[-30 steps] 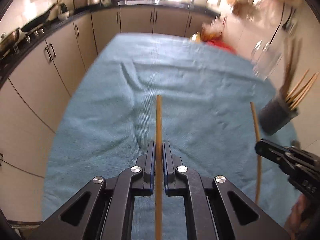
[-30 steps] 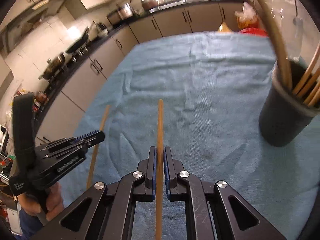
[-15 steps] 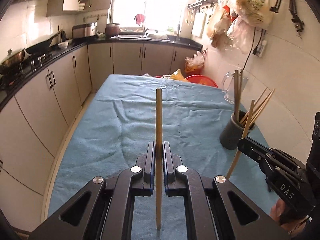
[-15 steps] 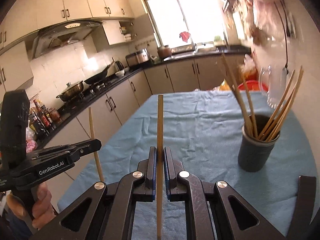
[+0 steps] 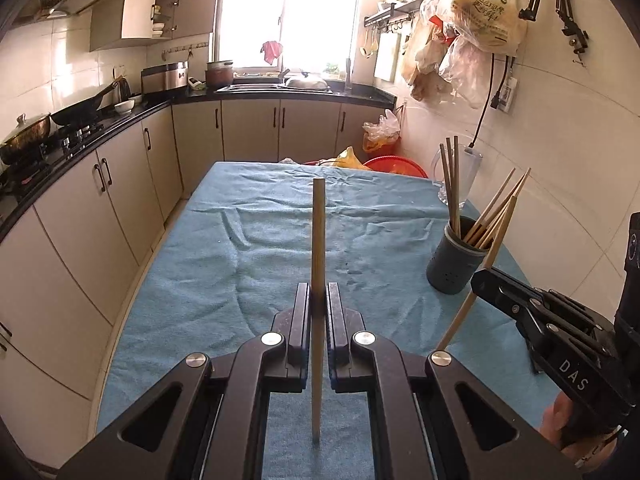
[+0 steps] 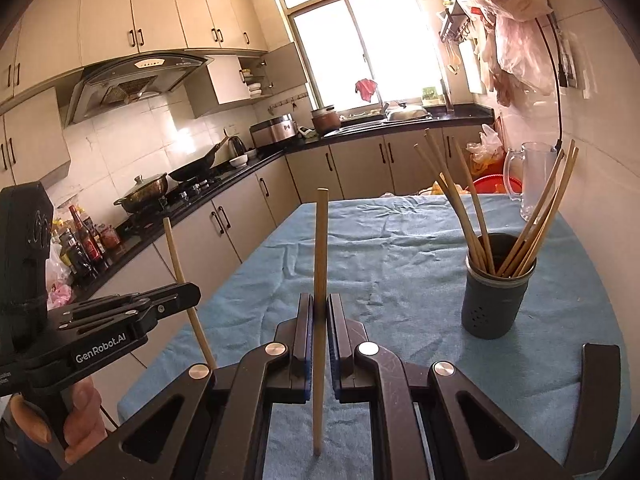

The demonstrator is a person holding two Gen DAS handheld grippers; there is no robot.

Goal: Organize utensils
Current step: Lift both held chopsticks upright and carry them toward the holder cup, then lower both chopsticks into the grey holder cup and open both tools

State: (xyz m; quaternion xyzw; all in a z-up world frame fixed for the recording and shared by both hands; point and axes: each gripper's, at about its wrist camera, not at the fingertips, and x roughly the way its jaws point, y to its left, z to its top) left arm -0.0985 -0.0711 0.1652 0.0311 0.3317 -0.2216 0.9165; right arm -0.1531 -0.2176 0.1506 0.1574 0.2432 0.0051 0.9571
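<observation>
Chopsticks are held one in each gripper, above the blue cloth (image 5: pixel 224 280) of the table. The left chopstick (image 5: pixel 318 240) is clamped between the closed jaws of the left gripper (image 5: pixel 318 300), its long axis upright, crossing the pads. The right chopstick (image 6: pixel 320 248) is pinched the same way in the right gripper (image 6: pixel 319 308), standing nearly upright with a slight lean. A dark holder (image 6: pixel 496 300) stands on the cloth to the right, with other chopsticks (image 6: pixel 532 220) fanned upward in it.
</observation>
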